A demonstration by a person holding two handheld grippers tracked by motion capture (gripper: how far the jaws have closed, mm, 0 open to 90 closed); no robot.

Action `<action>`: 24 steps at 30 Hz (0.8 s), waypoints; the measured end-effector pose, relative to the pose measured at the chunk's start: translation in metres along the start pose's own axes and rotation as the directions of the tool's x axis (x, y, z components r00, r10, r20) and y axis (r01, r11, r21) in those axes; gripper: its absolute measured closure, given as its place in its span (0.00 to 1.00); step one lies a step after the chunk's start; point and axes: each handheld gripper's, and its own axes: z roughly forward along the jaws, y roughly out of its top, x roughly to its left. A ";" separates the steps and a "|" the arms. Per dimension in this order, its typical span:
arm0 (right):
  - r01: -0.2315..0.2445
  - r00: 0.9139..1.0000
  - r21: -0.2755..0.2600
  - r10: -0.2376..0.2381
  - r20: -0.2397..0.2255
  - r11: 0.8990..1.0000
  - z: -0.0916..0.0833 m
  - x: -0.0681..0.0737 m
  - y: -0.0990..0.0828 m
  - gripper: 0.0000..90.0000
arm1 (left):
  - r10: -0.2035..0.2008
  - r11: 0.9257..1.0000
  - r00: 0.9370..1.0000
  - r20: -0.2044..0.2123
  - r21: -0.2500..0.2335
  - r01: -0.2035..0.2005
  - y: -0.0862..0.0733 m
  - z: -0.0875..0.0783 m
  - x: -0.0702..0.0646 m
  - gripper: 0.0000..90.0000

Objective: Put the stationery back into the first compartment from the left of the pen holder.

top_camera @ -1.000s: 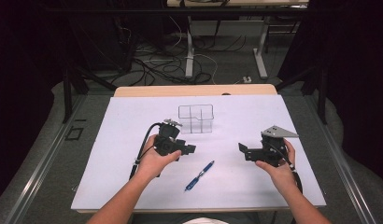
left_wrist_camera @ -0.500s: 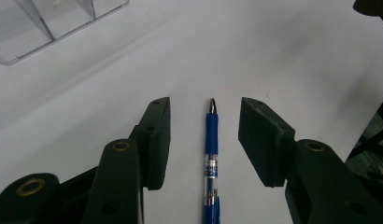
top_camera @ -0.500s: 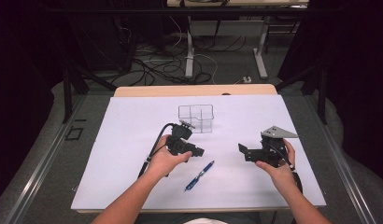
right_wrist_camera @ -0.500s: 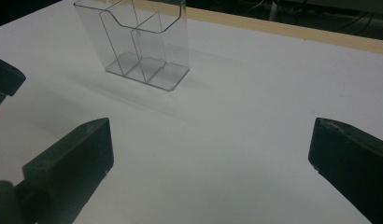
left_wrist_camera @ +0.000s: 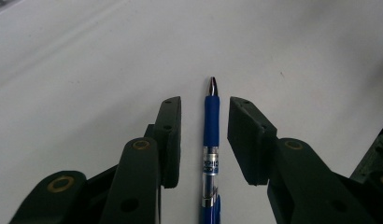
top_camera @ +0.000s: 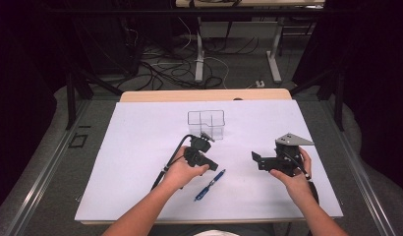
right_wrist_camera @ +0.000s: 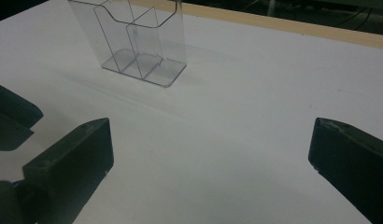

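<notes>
A blue pen (top_camera: 209, 186) lies on the white table sheet, its tip pointing away from the person. In the left gripper view the pen (left_wrist_camera: 211, 135) runs straight up between the two black jaws. My left gripper (top_camera: 214, 167) sits low over the pen's tip end. Its jaws have just been closing, and a narrow gap remains on each side of the pen, so the left gripper (left_wrist_camera: 204, 105) is open. My right gripper (top_camera: 256, 158) stands wide open to the right with nothing between its jaws (right_wrist_camera: 208, 144).
A clear plastic holder (top_camera: 206, 123) with compartments stands upright behind the left gripper, and also at the top left of the right gripper view (right_wrist_camera: 133, 42). The white sheet (top_camera: 135, 162) covers the table. Its wooden far edge (top_camera: 204, 95) shows beyond.
The left hand has moved right and down onto the pen, and its jaws have narrowed around it. The right hand and gripper have kept still.
</notes>
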 end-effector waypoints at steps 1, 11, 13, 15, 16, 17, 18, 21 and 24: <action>-0.001 1.000 0.001 0.001 0.000 1.000 0.000 0.000 0.000 0.00 | -0.001 1.000 1.000 0.001 0.006 0.001 0.000 0.002 0.000 0.73; 0.012 1.000 0.007 -0.012 0.002 1.000 0.001 -0.001 -0.001 0.00 | -0.009 0.998 1.000 -0.007 0.058 0.010 -0.002 0.018 -0.004 0.77; 0.013 1.000 0.007 -0.013 0.002 1.000 0.001 -0.001 -0.001 0.00 | 0.001 0.998 1.000 -0.006 0.067 -0.001 -0.003 0.021 -0.003 0.77; 0.014 1.000 0.007 -0.014 0.001 1.000 0.001 -0.001 -0.001 0.00 | -0.004 0.997 1.000 -0.006 0.075 0.004 -0.004 0.024 -0.004 0.77; 0.014 1.000 0.007 -0.014 0.002 1.000 0.002 -0.001 -0.001 0.00 | -0.003 0.997 1.000 -0.007 0.079 0.003 -0.004 0.025 -0.004 0.77; 0.013 1.000 0.007 -0.013 0.002 1.000 0.002 -0.001 -0.001 0.00 | -0.005 0.997 1.000 -0.008 0.079 0.006 -0.004 0.026 -0.005 0.78; 0.014 1.000 0.007 -0.014 0.001 1.000 0.002 -0.001 -0.001 0.00 | -0.001 0.997 1.000 -0.008 0.079 0.002 -0.004 0.027 -0.005 0.78; -0.001 1.000 0.010 0.001 -0.007 1.000 0.002 0.000 -0.001 0.00 | 0.002 0.996 1.000 -0.008 0.092 -0.002 -0.005 0.030 -0.005 0.78; 0.014 1.000 0.010 -0.014 -0.007 1.000 0.002 -0.001 -0.001 0.00 | 0.002 0.995 1.000 -0.012 0.101 -0.001 -0.005 0.033 -0.007 0.79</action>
